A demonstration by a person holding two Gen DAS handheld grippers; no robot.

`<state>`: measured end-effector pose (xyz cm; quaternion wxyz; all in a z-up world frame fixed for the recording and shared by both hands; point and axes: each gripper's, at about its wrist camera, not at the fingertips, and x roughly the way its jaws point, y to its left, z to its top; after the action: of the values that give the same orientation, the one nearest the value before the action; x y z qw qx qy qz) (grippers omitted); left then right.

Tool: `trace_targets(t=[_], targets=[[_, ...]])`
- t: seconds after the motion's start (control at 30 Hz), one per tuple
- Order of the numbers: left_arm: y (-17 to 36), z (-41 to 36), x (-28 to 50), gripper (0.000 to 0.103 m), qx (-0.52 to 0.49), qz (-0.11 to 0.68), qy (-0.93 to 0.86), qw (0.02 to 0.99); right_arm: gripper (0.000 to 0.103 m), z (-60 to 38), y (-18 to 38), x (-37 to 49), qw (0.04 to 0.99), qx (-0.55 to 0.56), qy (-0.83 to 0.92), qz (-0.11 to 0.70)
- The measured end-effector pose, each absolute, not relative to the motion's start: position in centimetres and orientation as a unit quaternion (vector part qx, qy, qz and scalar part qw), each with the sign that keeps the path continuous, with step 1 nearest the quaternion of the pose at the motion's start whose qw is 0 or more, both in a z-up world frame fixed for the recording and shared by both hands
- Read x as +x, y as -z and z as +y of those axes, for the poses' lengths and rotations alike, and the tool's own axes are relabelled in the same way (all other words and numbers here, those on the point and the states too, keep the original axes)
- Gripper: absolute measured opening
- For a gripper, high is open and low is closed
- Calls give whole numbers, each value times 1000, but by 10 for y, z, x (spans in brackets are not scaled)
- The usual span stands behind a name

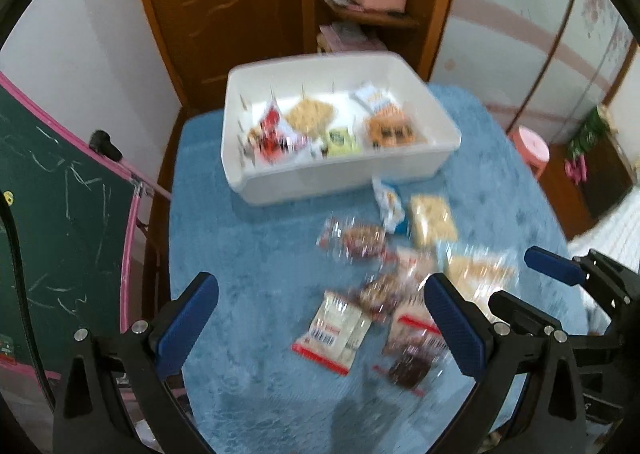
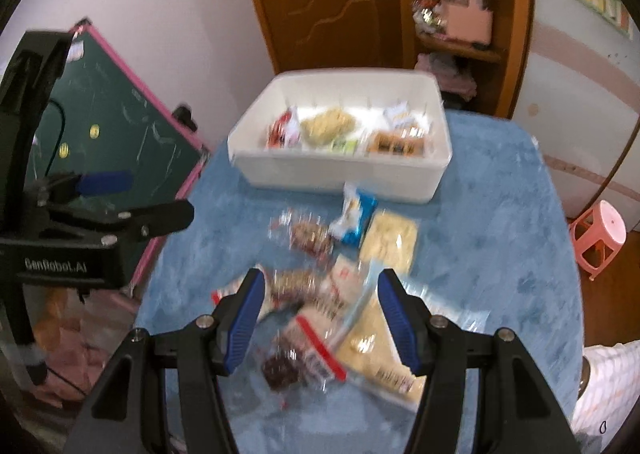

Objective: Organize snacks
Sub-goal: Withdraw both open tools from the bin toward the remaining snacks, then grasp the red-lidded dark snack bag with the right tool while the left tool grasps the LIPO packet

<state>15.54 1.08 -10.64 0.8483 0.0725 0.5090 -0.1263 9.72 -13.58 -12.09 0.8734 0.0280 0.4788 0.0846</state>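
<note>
A white bin [image 1: 280,178] [image 2: 320,178] stands at the far side of the blue table and holds several snack packs. Several loose snack packs [image 1: 384,286] [image 2: 344,294] lie in a heap on the cloth in front of it. My left gripper [image 1: 320,294] is open and empty, above the cloth just left of the heap. My right gripper [image 2: 320,294] is open and empty, hovering over the near end of the heap, above a red-striped pack with dark pieces [image 2: 304,354]. The right gripper also shows at the right edge of the left wrist view [image 1: 560,266]. Both views are blurred.
The blue cloth covers the table [image 1: 248,254] [image 2: 500,254]. A green chalkboard with a pink frame [image 1: 60,194] [image 2: 120,126] leans at the left. A wooden door and shelf stand behind the bin. A pink stool [image 2: 600,238] is at the right.
</note>
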Motion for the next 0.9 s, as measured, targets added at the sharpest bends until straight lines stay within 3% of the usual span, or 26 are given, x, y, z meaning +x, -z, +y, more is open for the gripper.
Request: trace_targets(t=[0.5,0.73,0.9], targets=[[230,15,154,102,171,601,185,759,59,-106,237,54,789,58,-121,600],[260,11,164,102,172,626,195,735,60,-99,259,63,785,57,-111,607],[270,17,176,102,155,638,191,730,73,-90,263,66,788,38,-110,604]])
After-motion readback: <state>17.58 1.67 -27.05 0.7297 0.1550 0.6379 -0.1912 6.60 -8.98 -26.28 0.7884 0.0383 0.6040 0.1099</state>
